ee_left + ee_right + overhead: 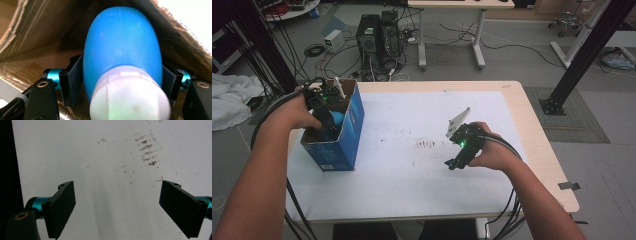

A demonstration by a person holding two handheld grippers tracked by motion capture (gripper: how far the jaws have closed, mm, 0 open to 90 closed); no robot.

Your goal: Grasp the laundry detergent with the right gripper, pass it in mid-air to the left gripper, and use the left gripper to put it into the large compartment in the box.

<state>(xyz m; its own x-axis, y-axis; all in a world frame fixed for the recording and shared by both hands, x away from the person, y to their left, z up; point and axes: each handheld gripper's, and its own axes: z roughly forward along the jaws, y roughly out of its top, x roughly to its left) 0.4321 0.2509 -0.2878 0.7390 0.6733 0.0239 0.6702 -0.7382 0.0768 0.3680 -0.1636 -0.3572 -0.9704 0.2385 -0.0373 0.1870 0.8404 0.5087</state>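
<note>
I am pinching the blue bottle (122, 47) in my left gripper (122, 86) inside the box (354, 125), its long axis running away from me toward the frame's top; my right gripper (117, 207) is hanging spread wide.

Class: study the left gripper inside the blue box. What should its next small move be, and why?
Probably open the fingers a little wider, then lift the left gripper straight up out of the blue cardboard box. The blue bottle with the white cap already sits down inside the box, between the fingers, so letting go fully comes before withdrawing. The right gripper waits open over the table.
</note>
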